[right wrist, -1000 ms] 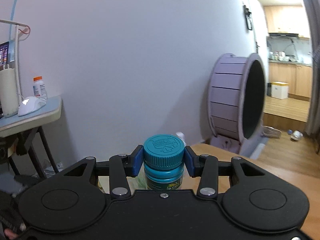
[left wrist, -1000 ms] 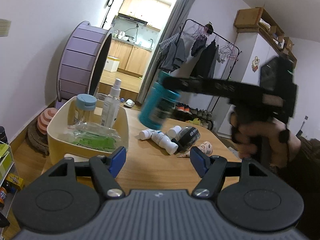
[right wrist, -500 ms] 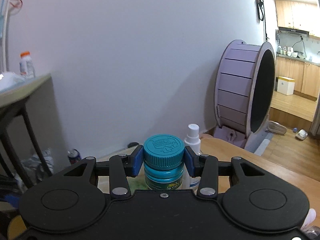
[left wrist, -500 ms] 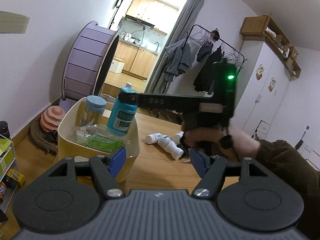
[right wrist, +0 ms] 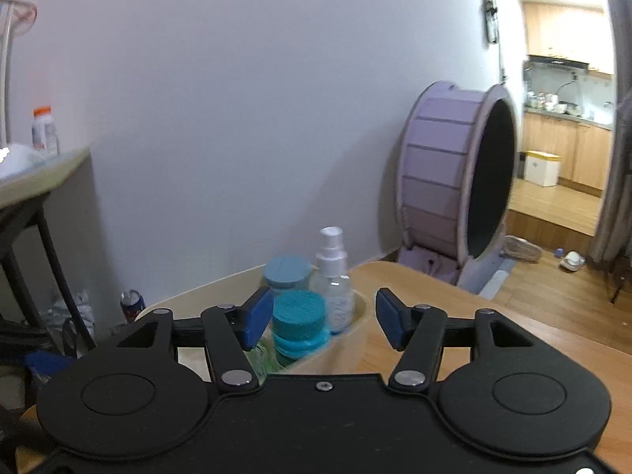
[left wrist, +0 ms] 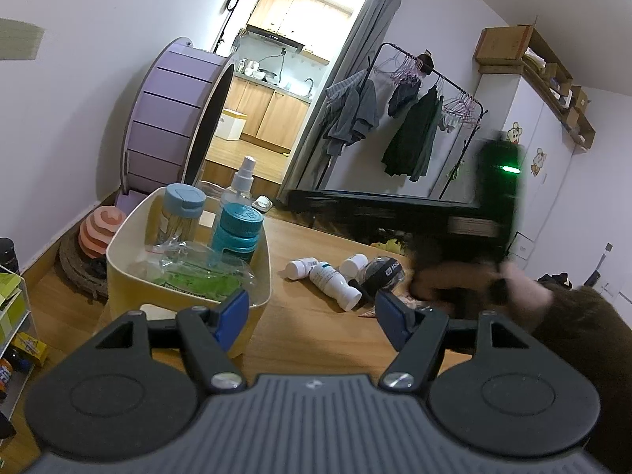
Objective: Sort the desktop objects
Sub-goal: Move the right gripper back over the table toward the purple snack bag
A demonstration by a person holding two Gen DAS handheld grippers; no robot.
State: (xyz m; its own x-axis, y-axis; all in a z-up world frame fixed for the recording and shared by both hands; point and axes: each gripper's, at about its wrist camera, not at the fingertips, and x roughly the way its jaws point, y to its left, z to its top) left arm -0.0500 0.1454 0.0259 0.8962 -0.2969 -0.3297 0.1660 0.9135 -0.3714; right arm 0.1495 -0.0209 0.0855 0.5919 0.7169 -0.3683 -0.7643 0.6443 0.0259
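Note:
A teal bottle (left wrist: 237, 229) (right wrist: 298, 324) stands upright in the cream bin (left wrist: 118, 237) (right wrist: 363, 304), beside a blue-capped jar (left wrist: 181, 213), a clear spray bottle (left wrist: 241, 181) and a green packet (left wrist: 201, 276). My right gripper (right wrist: 324, 318) is just behind the bottle. Its jaws are opening, with the bottle between them and the pads off it. In the left wrist view that gripper is a dark blur, held by a hand (left wrist: 454, 280). My left gripper (left wrist: 312, 316) hovers open and empty over the wooden table (left wrist: 308, 237), near the bin's front corner.
Three white bottles (left wrist: 335, 282) and a black round object (left wrist: 381, 272) lie on the table right of the bin. A purple wheel (left wrist: 170, 118) stands by the wall behind it. A side table (right wrist: 35, 173) with a bottle is at far left.
The right gripper carried the teal bottle left to the bin, lowered it in and opened its jaws off it. It has since drawn back to the right. The left gripper stayed put.

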